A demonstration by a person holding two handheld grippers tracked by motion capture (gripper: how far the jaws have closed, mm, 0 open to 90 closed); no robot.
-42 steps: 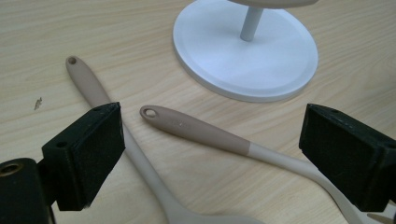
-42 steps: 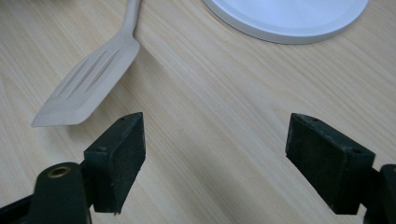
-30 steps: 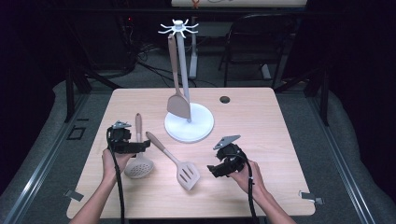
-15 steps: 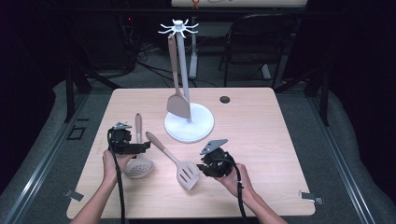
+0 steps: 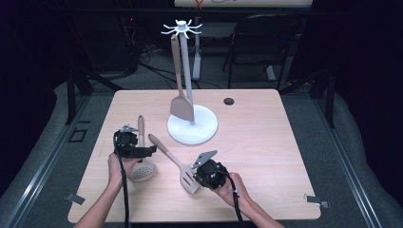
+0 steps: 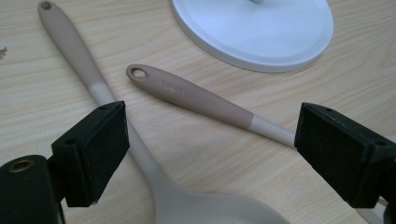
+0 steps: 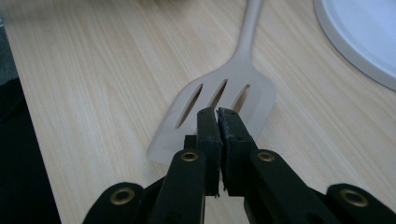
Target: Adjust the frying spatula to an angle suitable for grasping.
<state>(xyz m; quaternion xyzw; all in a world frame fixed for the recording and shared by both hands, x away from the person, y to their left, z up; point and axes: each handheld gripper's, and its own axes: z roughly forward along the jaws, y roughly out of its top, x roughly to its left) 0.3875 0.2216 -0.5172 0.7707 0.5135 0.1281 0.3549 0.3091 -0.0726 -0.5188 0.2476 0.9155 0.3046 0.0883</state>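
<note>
A taupe slotted turner (image 5: 177, 164) lies on the wooden table, its head (image 7: 219, 100) toward the front. My right gripper (image 7: 217, 114) is shut with nothing between its jaws, its tips just over the turner's head (image 5: 189, 179); from above, the right gripper (image 5: 196, 175) sits at that head's right side. My left gripper (image 6: 219, 154) is open and hovers low over two handles: the turner's handle (image 6: 196, 95) and a skimmer's handle (image 6: 74, 51). The skimmer (image 5: 142, 167) lies by the left gripper (image 5: 147, 149). A solid spatula (image 5: 180, 107) hangs on the white stand (image 5: 186, 71).
The stand's round white base (image 5: 204, 130) sits mid-table, just beyond the turner's handle, and its base (image 6: 254, 28) is close ahead of the left gripper. A small dark hole (image 5: 229, 101) marks the tabletop at the back. Chairs and cables stand behind the table.
My right gripper has moved left across the table to the turner's head. The left gripper has stayed over the handles.
</note>
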